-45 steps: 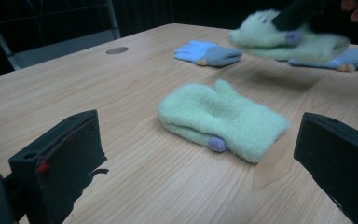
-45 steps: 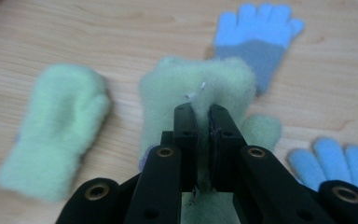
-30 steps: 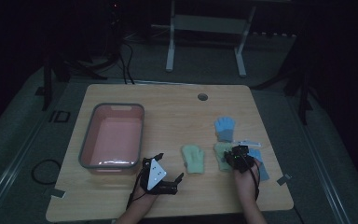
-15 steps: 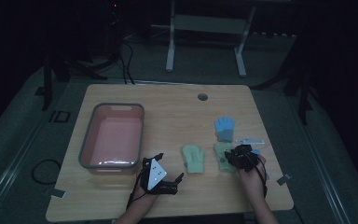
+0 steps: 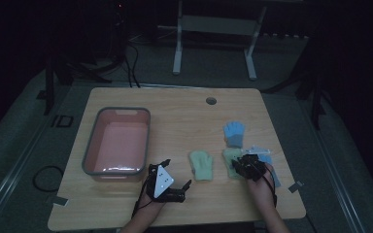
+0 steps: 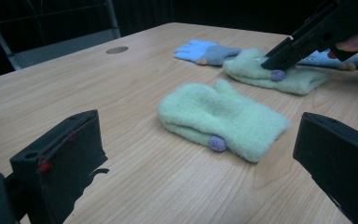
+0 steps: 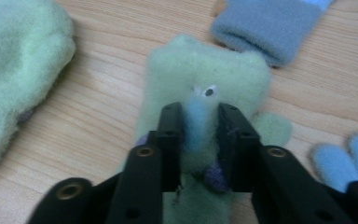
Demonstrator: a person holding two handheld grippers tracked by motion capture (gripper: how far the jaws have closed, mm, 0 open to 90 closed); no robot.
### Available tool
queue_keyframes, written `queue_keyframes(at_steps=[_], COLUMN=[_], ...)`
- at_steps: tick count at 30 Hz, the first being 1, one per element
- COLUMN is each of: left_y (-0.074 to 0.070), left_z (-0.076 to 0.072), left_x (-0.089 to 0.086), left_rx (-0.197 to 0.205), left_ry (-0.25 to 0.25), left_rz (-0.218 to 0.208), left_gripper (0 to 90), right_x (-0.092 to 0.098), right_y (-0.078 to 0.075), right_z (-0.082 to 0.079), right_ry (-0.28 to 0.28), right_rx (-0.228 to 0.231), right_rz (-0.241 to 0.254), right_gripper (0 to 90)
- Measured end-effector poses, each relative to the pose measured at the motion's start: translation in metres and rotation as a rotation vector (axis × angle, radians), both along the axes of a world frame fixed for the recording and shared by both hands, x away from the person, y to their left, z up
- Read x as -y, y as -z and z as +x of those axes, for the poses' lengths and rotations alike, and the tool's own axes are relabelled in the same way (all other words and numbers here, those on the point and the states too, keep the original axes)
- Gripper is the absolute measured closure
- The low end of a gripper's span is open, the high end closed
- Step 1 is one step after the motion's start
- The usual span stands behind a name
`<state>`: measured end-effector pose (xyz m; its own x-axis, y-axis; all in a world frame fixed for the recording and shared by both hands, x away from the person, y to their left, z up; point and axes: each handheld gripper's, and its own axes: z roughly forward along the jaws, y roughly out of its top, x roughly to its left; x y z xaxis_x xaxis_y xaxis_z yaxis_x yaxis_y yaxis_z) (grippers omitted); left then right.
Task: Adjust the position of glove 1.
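Right gripper (image 7: 199, 116) sat on green mitten (image 7: 205, 79) at table's (image 5: 184, 116) right front, jaws pinching a raised fold of its fleece; they'd just been closing further on it. Second green mitten (image 5: 201, 165) lay flat nearby to its left, apart. Blue glove (image 5: 234, 133) lay just beyond pinched mitten, another blue glove (image 7: 349, 154) beside it. Left gripper (image 6: 205, 154) low over table near front edge, jaws spread wide, nothing between them. Pink tub (image 5: 91, 160) at left.
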<state>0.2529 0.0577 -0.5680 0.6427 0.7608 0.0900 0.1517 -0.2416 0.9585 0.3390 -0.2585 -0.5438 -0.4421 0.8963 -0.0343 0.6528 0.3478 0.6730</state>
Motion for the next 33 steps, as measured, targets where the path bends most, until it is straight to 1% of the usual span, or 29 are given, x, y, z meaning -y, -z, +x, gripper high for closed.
queue_keyframes(at_steps=[1, 3, 5, 6, 7, 11, 14, 15, 21, 22, 23, 24, 25, 29, 33], left_y=[0.0, 0.0, 0.0, 0.0, 0.0, 0.0, 0.0, 0.0, 0.0, 0.0, 0.0, 0.0, 0.0, 0.0, 0.0], left_z=[0.0, 0.0, 0.0, 0.0, 0.0, 0.0, 0.0, 0.0, 0.0, 0.0, 0.0, 0.0, 0.0, 0.0, 0.0], left_x=[0.0, 0.0, 0.0, 0.0, 0.0, 0.0, 0.0, 0.0, -0.001, -0.001, -0.001, 0.0, 0.0, 0.0, 0.0], left_rx=[-0.001, -0.001, -0.002, -0.002, -0.002, -0.003, -0.004, -0.003, -0.002, -0.002, -0.001, -0.001, -0.001, 0.001, 0.001], left_ry=[-0.001, -0.001, -0.002, -0.002, -0.003, -0.002, -0.001, -0.001, -0.001, -0.001, -0.001, 0.0, 0.0, 0.0, 0.002], left_rz=[-0.002, -0.002, -0.003, -0.002, -0.003, -0.004, -0.005, -0.004, -0.001, -0.001, 0.0, 0.0, -0.001, -0.002, -0.004], left_gripper=[1.8, 1.8, 1.8, 1.8, 1.8, 1.8, 1.7, 1.8, 1.8, 1.8, 1.8, 1.8, 1.8, 1.8, 1.8], right_x=[0.0, -0.002, -0.002, -0.002, -0.002, -0.003, -0.006, -0.007, -0.019, -0.019, -0.021, -0.03, -0.035, -0.052, -0.072], right_y=[0.0, -0.002, -0.002, -0.004, -0.006, -0.02, -0.034, -0.039, -0.068, -0.068, -0.071, -0.077, -0.079, -0.083, -0.083], right_z=[0.0, 0.001, 0.001, 0.002, 0.001, -0.006, -0.011, -0.013, -0.017, -0.017, -0.018, -0.019, -0.019, -0.019, -0.02], right_ry=[0.002, -0.003, -0.002, 0.01, 0.014, 0.044, 0.049, 0.051, 0.034, 0.034, 0.031, 0.016, 0.008, -0.016, -0.043], right_rx=[-0.003, -0.016, -0.023, -0.036, -0.036, -0.014, 0.009, 0.015, 0.063, 0.063, 0.067, 0.077, 0.08, 0.083, 0.071], right_rz=[-0.001, -0.013, -0.013, -0.006, -0.004, 0.018, 0.012, 0.018, 0.058, 0.058, 0.062, 0.071, 0.069, 0.087, 0.103], right_gripper=[77.8, 81.8, 82.9, 84.3, 84.5, 84.8, 84.8, 84.8, 84.8, 84.8, 84.8, 84.8, 84.8, 84.8, 84.8])
